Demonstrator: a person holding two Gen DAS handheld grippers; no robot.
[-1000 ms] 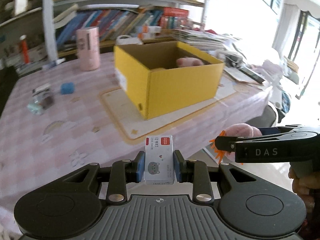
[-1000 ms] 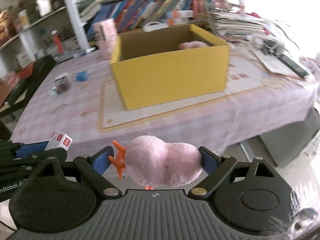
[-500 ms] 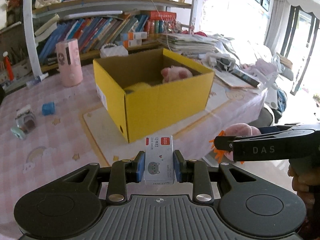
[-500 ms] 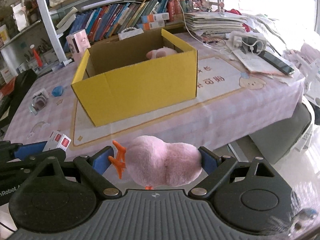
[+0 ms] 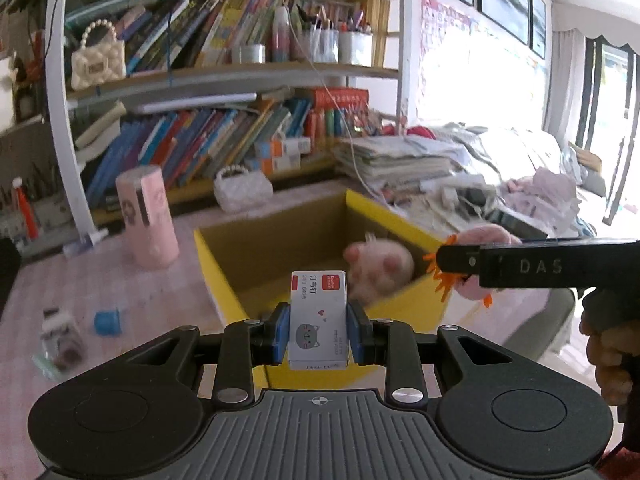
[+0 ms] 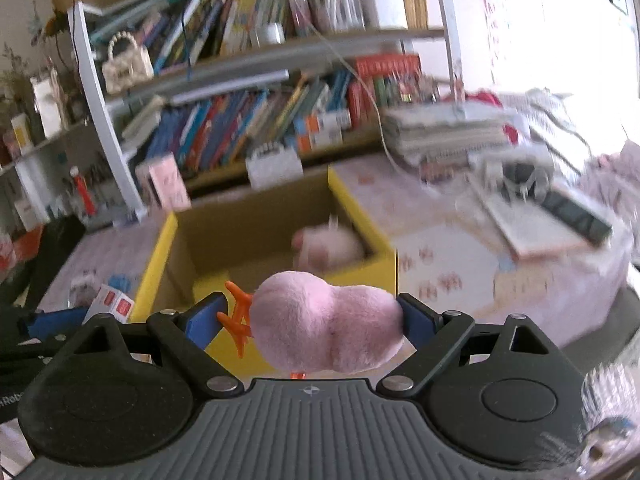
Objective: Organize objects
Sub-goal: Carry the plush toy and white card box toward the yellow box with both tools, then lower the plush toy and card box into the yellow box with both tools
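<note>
Left tongs (image 5: 319,334) are pinching a little white staple box (image 5: 318,320) upright (cat face on it), right tongs (image 6: 316,322) are clamped on a pink plush toy (image 6: 326,322) with orange feet. Both hover at the near edge of the yellow cardboard box (image 5: 224,276) on the counter (image 5: 100,280), another pink plush (image 5: 380,270) inside at the right.

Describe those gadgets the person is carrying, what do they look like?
Each is a black plastic handheld tool. The left gripper and right gripper both have a ribbed grey deck flanked by two round black discs, angled black link arms with silver screws, and blue pads on the fingers. Seen side-on, the right one is a long black bar lettered DAS in grey. No sleeve or cable shows.
</note>
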